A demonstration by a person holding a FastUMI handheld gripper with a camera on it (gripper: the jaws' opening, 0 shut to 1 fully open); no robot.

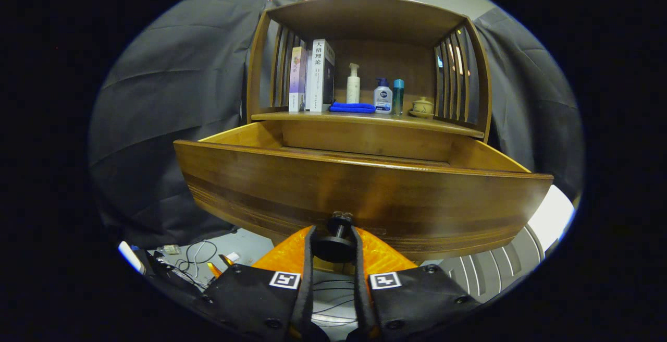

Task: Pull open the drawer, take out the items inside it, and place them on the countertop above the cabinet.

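The wooden drawer [365, 196] stands pulled out towards me from the cabinet, its front panel filling the space just ahead of the fingers. My gripper [333, 243] is shut on the drawer's dark round knob [336, 245], one finger pressing each side of it. The drawer's inside is hidden behind its tall front panel; only the far inner wall [365, 141] shows. Above it is the countertop [365, 119], a shelf under a wooden hood.
On the countertop stand two books [312, 76], a white pump bottle [353, 84], a folded blue cloth [352, 107], a small pump bottle [383, 97], a teal bottle [398, 97] and a ceramic teapot [422, 106]. Cables [195, 258] lie on the floor below left.
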